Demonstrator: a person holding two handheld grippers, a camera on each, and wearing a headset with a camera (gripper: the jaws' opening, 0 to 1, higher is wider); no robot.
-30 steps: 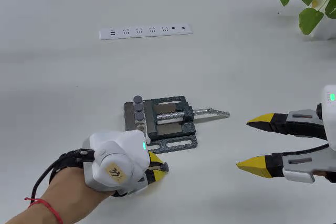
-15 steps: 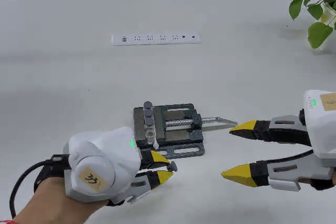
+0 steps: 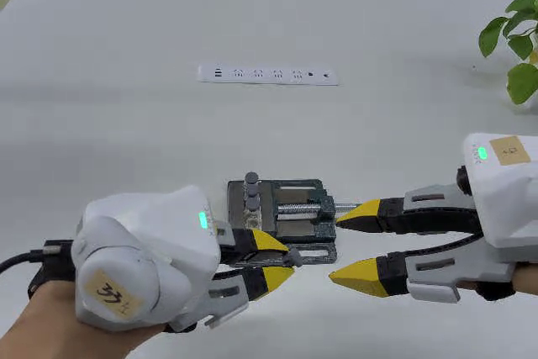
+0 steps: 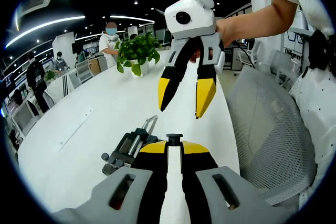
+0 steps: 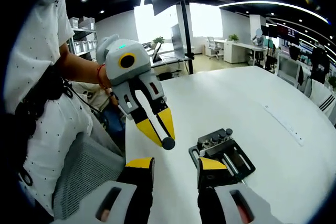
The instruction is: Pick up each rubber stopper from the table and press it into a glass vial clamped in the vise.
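Note:
My left gripper (image 3: 282,261) is held low at the left, shut on a small dark rubber stopper (image 3: 293,256) at its yellow tips. The left gripper view shows that stopper (image 4: 174,139) pinched between my own jaws. The black vise (image 3: 294,218) sits on the white table just beyond, with a row of glass vials (image 3: 250,197) along its left side, the far ones capped by dark stoppers. My right gripper (image 3: 343,244) hovers open to the right of the vise, facing the left one. In the right gripper view, the left gripper (image 5: 164,132) carries the stopper (image 5: 168,143) above the vise (image 5: 223,153).
A white power strip (image 3: 267,74) lies farther back on the table. A potted plant (image 3: 514,44) stands at the far right edge. The vise's screw handle (image 3: 336,206) points right toward the right gripper's upper jaw. A mesh chair (image 4: 268,129) stands beside the table.
The head camera has tipped and shifted. The right gripper has moved left, close to the vise handle. The left gripper has come up nearer the camera, still holding the stopper.

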